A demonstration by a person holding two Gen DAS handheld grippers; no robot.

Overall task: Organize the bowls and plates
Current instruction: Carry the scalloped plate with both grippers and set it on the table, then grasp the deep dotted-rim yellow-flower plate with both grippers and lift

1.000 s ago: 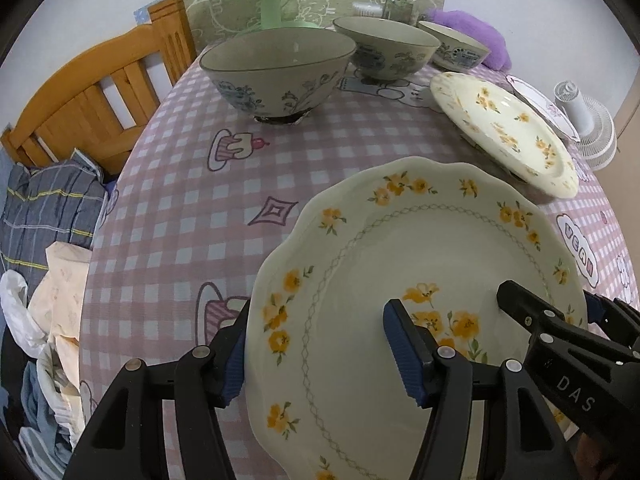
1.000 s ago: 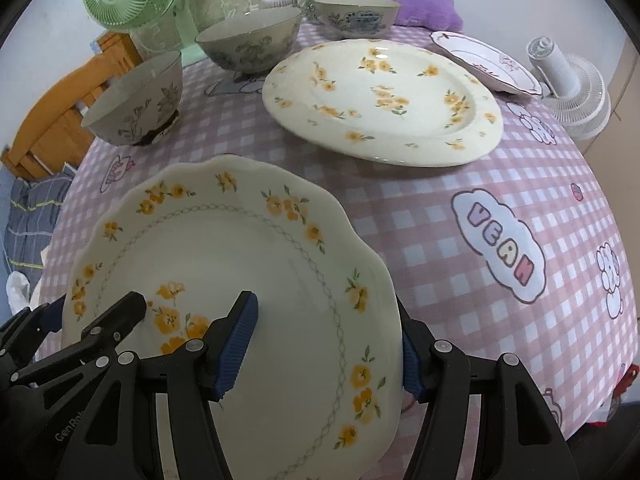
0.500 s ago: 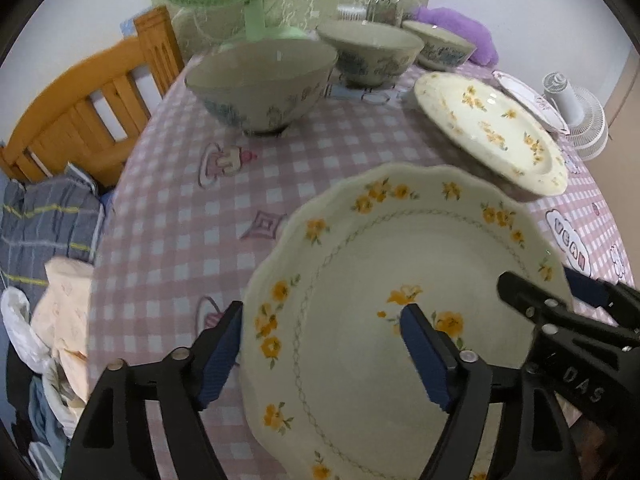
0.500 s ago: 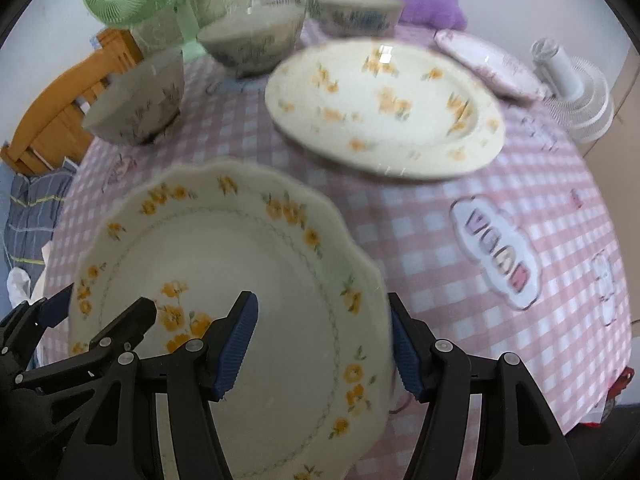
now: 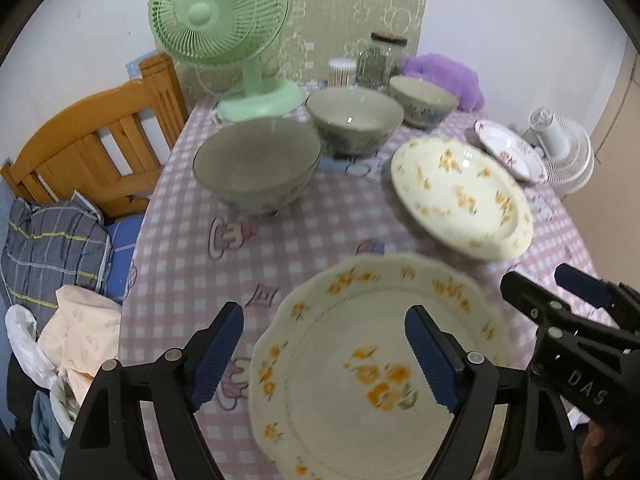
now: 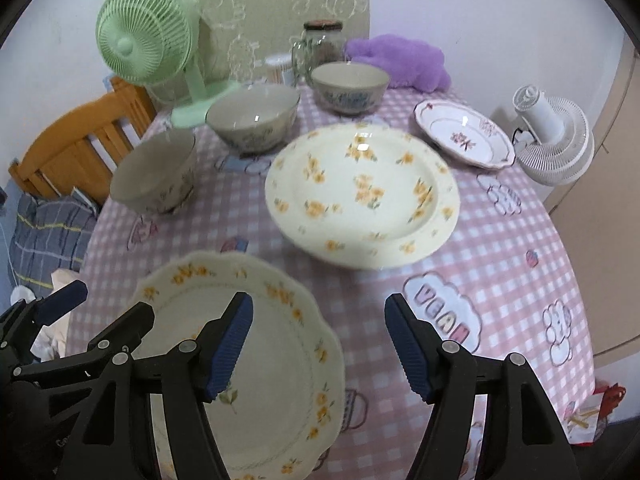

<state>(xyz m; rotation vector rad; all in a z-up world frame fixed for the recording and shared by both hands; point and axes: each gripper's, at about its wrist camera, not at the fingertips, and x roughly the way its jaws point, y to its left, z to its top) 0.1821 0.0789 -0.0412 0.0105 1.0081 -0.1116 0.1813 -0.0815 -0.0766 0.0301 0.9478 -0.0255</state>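
Upper left of my left view: a plain white wall [image 5: 80, 20] behind a wooden bed frame [image 5: 92, 148]. A round table [image 5: 304, 240] with pink checked cloth fills the centre. A beige panel [image 6: 616, 128] stands at my right view's right edge.

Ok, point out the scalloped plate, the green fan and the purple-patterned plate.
scalloped plate [image 5: 340, 412], left wrist view, on its centre well.
green fan [image 5: 200, 14], left wrist view, on the grille hub.
purple-patterned plate [image 6: 464, 136], right wrist view, on its middle.
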